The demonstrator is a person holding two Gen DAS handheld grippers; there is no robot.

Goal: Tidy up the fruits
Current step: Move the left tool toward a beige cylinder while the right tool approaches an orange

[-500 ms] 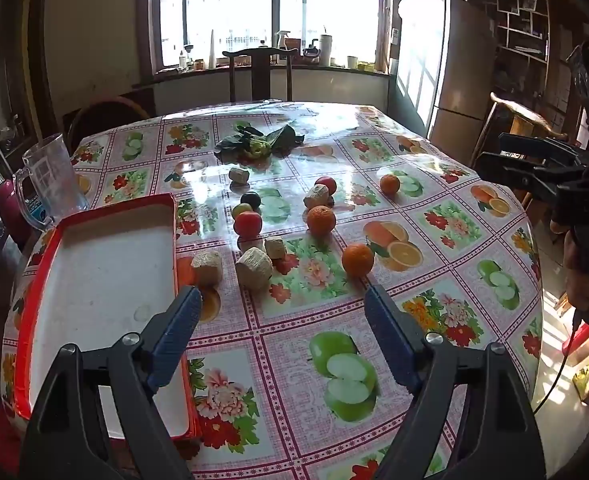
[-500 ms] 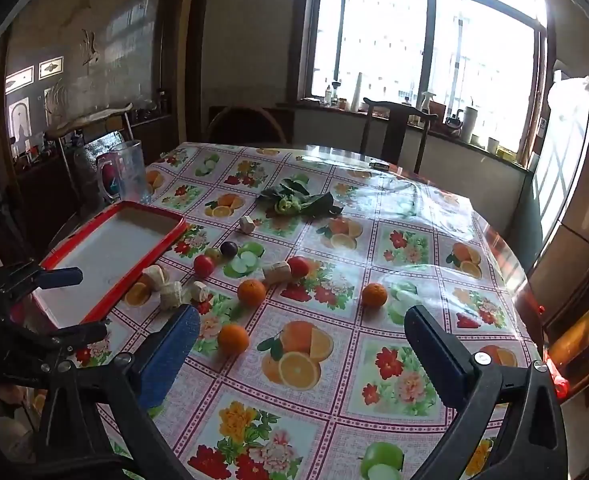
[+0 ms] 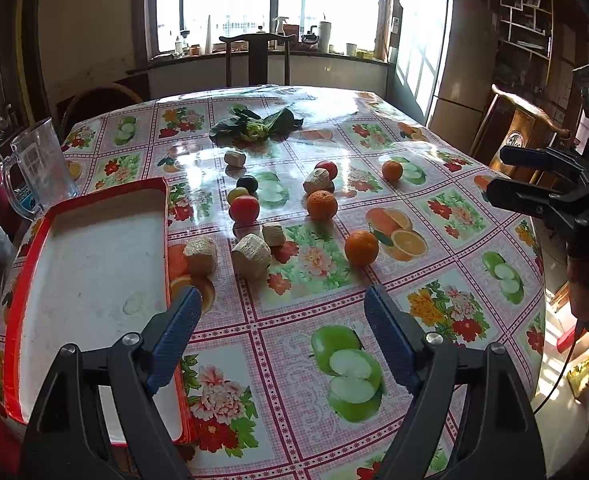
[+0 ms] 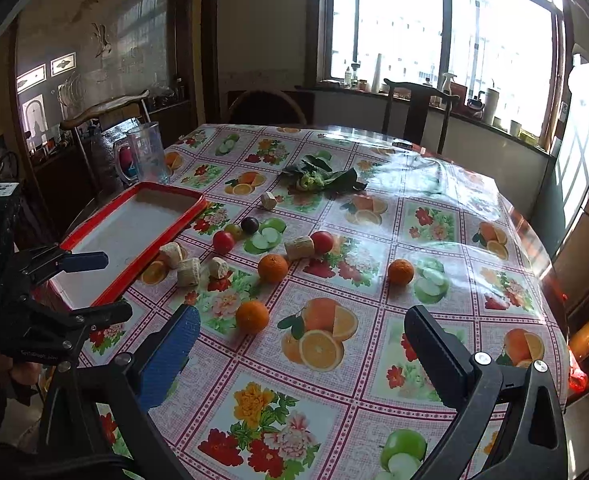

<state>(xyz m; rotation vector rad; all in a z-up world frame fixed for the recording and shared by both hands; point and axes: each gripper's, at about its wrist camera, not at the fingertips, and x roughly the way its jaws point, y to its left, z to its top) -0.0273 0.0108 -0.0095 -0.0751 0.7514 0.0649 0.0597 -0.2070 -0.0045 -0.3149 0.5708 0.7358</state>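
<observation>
Loose fruit lies on a round table with a fruit-print cloth: three oranges, the nearest (image 3: pixel 361 247) (image 4: pixel 252 316), another (image 3: pixel 321 205) (image 4: pixel 273 267), a far one (image 3: pixel 392 170) (image 4: pixel 400 271). Two red fruits (image 3: pixel 244 208) (image 4: pixel 223 241), a dark plum (image 3: pixel 247 183) (image 4: pixel 249 225) and several beige cut chunks (image 3: pixel 250 256) (image 4: pixel 188 272) lie among them. A red-rimmed white tray (image 3: pixel 162 216) (image 4: pixel 118 280) sits empty at the left. My left gripper (image 3: pixel 282 312) hovers open near the tray's front corner. My right gripper (image 4: pixel 302 330) is open, holding nothing, short of the nearest orange.
A clear plastic jug (image 3: pixel 40 168) (image 4: pixel 146 158) stands behind the tray. A leafy green vegetable (image 3: pixel 254 126) (image 4: pixel 320 178) lies farther back. Wooden chairs (image 3: pixel 256 58) ring the table, with a window sill of bottles behind. A hand (image 3: pixel 584 288) holds the right gripper's handle.
</observation>
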